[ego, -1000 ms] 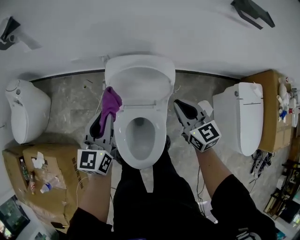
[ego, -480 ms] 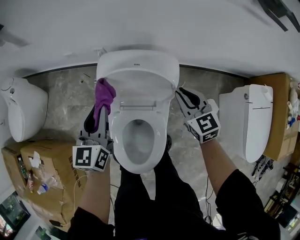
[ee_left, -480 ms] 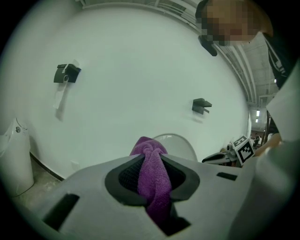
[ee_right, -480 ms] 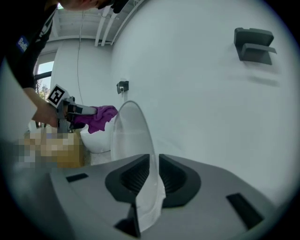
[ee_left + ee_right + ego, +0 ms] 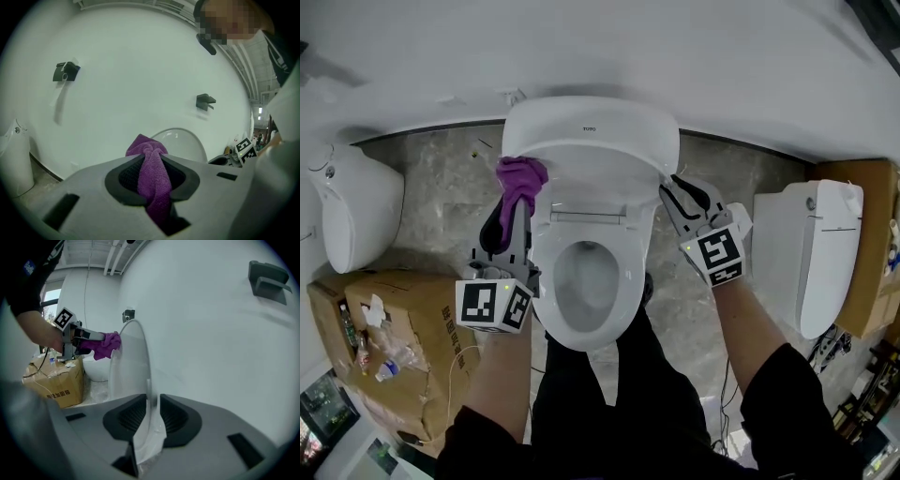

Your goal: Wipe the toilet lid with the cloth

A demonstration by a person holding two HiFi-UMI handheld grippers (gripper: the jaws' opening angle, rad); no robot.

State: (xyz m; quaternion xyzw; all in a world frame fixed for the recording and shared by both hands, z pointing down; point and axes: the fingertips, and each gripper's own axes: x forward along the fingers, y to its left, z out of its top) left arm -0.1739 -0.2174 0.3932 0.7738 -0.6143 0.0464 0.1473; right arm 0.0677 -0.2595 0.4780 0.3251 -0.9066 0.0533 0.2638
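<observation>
The white toilet lid (image 5: 591, 150) stands raised against the wall, above the open seat and bowl (image 5: 586, 281). My left gripper (image 5: 517, 199) is shut on a purple cloth (image 5: 521, 176), whose bunched end touches the lid's left edge. In the left gripper view the cloth (image 5: 152, 173) hangs between the jaws with the lid (image 5: 185, 145) just behind it. My right gripper (image 5: 672, 194) is at the lid's right edge. In the right gripper view the lid's edge (image 5: 149, 399) runs between the closed jaws, and the cloth (image 5: 105, 344) shows at the lid's far side.
Another white toilet (image 5: 352, 216) stands to the left and one (image 5: 811, 253) to the right. A cardboard box (image 5: 384, 347) with bottles and litter sits at the lower left, and another box (image 5: 874, 234) at the far right. The wall is close behind the lid.
The left gripper has carried the cloth up to the lid's left edge. The right gripper has moved up and in to the lid's right edge.
</observation>
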